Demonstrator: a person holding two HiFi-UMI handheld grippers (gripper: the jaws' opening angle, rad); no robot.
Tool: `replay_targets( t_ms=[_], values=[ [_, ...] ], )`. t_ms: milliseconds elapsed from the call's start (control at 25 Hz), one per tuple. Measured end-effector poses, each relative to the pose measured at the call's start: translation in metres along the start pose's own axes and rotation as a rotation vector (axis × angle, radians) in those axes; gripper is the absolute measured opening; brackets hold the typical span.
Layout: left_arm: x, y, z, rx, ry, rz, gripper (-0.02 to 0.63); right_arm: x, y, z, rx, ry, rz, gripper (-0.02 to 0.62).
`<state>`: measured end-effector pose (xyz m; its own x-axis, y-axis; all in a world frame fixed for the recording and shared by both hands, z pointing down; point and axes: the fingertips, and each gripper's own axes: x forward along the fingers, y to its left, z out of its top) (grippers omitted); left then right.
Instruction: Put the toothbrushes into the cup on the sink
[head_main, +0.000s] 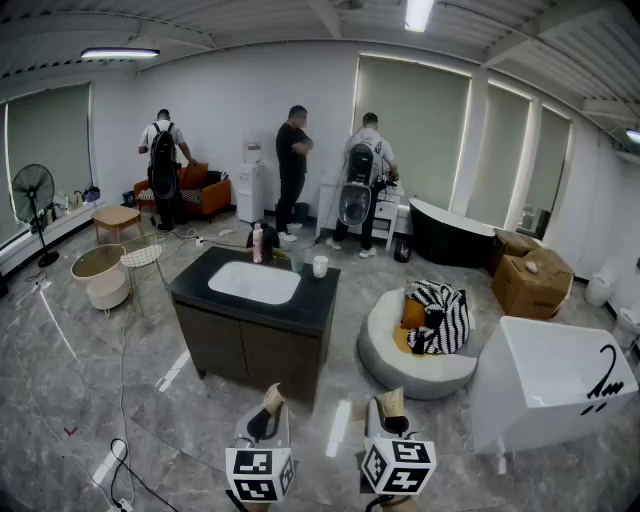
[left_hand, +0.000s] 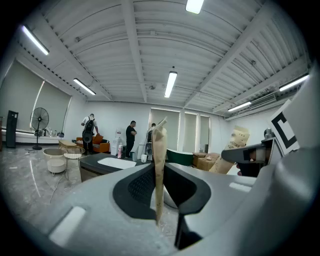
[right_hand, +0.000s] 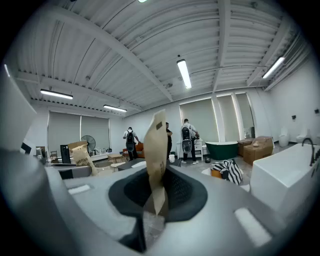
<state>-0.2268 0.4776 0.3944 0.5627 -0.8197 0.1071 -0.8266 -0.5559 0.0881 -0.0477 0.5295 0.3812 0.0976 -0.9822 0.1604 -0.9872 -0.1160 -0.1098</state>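
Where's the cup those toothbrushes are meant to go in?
In the head view the white cup stands near the far right corner of the dark sink counter, right of the pink bottle.

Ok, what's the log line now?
left tongs: shut on left toothbrush | right tongs: shut on right toothbrush | cup: on sink counter

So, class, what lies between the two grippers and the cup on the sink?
Head view: floor, then the cabinet front and dark countertop; the cup stands at its far edge, right of the basin.
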Motion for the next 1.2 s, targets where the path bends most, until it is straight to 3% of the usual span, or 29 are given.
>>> replay_targets(
  t_ms=[440,1200],
  values=[
    [0.027,0.014,0.001,-0.001,0.000,-0.015,0.049,0.027,0.004,0.002,0.021,0.000,0.019,0.055],
    [0.102,0.070,-0.011,0.021,0.051,-0.072,0.049,0.104,-0.001,-0.017,0.090,0.049,-0.065,0.055]
  ],
)
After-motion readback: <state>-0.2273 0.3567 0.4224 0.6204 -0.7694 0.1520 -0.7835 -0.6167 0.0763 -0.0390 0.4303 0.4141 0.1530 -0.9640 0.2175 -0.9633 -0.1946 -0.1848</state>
